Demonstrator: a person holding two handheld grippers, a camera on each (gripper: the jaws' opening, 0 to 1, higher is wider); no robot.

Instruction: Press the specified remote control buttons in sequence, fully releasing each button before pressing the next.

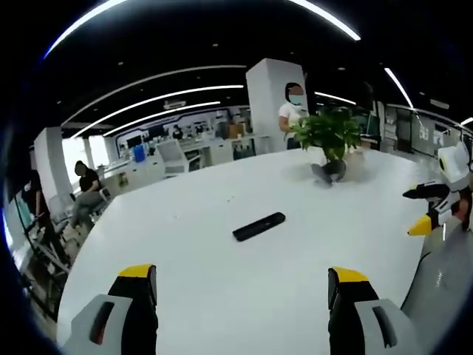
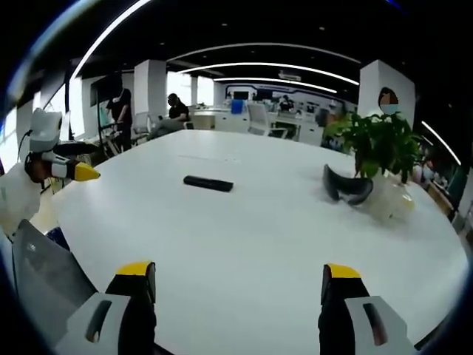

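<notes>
A slim black remote control (image 1: pixel 259 226) (image 2: pixel 208 183) lies flat on the large white table (image 1: pixel 185 214) (image 2: pixel 259 237), well beyond both grippers. My left gripper (image 1: pixel 242 285) is open, its yellow-tipped jaws wide apart with nothing between them, and the remote lies ahead between their lines. My right gripper (image 2: pixel 238 285) is open too and holds nothing, with the remote ahead and a little left. Each gripper appears in the other's view: the right gripper (image 1: pixel 414 213) at the table's right edge, the left gripper (image 2: pixel 85 160) at the left edge. Both hang in the air with jaws parted.
A potted green plant (image 1: pixel 329 133) (image 2: pixel 380 144) stands on the table's far side with a dark curved object (image 1: pixel 329 171) (image 2: pixel 347 188) at its foot. A grey panel (image 2: pixel 44 281) sits at the near table edge. People and desks (image 1: pixel 89 188) are beyond the table.
</notes>
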